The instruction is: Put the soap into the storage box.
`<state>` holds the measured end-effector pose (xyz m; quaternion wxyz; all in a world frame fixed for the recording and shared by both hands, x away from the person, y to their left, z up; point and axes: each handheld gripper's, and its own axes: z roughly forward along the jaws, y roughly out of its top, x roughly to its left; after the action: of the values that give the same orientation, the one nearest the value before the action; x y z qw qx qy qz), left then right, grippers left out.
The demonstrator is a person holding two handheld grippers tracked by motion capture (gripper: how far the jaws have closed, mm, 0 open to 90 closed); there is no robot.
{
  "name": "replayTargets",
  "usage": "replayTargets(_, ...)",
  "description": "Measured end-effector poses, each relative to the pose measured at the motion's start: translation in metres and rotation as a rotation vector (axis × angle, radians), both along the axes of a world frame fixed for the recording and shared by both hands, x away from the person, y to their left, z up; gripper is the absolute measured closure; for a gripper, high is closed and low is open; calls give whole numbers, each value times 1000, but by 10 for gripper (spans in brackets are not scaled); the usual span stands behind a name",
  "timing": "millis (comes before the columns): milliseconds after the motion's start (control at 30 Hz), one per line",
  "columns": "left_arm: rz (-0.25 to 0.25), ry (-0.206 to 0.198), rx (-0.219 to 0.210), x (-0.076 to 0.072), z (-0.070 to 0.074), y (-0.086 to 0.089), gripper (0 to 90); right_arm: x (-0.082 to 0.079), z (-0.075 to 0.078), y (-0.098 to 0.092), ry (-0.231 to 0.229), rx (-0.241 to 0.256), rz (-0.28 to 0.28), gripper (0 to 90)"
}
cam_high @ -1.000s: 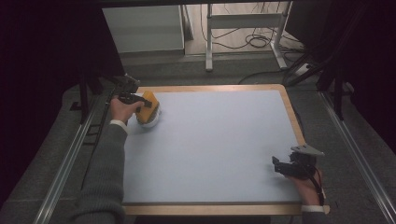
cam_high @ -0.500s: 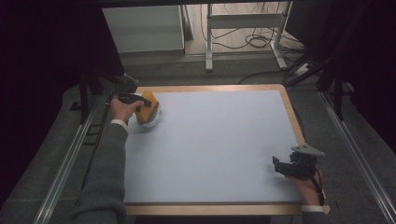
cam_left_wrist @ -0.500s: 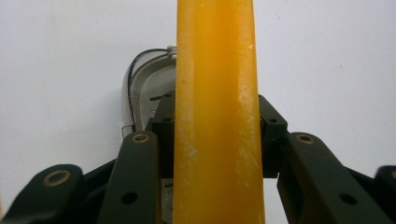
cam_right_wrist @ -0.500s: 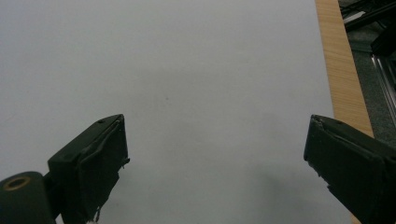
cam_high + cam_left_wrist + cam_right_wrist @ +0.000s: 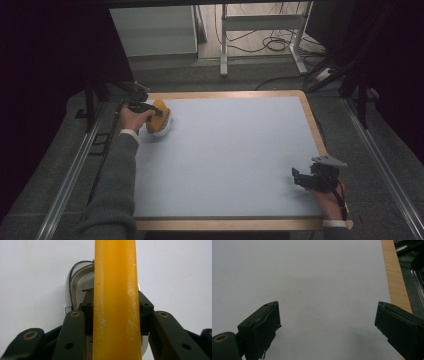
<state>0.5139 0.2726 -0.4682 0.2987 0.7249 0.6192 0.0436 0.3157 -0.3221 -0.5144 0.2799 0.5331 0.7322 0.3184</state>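
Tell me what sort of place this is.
Probably a lab or recording workspace, not a home: a wood-edged table with a plain pale top, metal rails alongside it, and loose cables on the floor by a metal frame behind.

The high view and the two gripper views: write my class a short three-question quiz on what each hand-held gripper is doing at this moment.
1. True or false: the left hand-held gripper is clamped on the yellow slab.
2. What lies on the table under the yellow slab? A) a white dish B) a red cup C) a book
3. Fill in: the jaws of the right hand-held gripper stand ____.

Key:
1. True; its jaws press the slab from both sides.
2. A, the white dish at the far left corner.
3. Open, over bare table near the wooden edge.
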Motion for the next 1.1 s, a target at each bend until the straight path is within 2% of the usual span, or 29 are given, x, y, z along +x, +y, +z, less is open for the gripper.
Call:
replayTargets(67,-5,1,-2,0,-1,0,605,0,0,0,2,1,0,63)
replayTargets(100,-18,-12,-3,-1,0,1,594,0,0,0,2,0,1,63)
replayTargets(167,-9,-62,-27,-4,7,2,566,0,0,1,5,1,3,63)
replayTargets(200,-6,-85,-35,-6,14,3,501,0,0,1,5,-1,5,63)
replayTargets(233,-8,-91,-27,-6,17,3,501,0,0,1,5,-1,5,63)
replayTargets(267,-2,-111,7,-8,26,2,422,0,0,2,6,0,7,63)
replayTargets(333,4,-123,12,-10,31,3,409,0,0,2,5,1,9,63)
replayTargets(433,15,-135,22,-13,38,5,366,-1,1,2,2,2,10,63)
replayTargets(633,17,-153,38,-18,43,9,344,0,1,3,1,0,13,63)
replayTargets(800,2,-167,31,-23,47,11,338,0,0,2,2,0,11,63)
replayTargets(967,-29,-164,23,-29,46,9,329,0,1,3,2,0,12,63)
replayTargets(1000,-36,-170,6,-33,46,8,328,-1,1,3,1,3,12,63)
replayTargets(1100,-57,-179,-8,-38,44,7,328,-1,1,3,0,3,12,63)
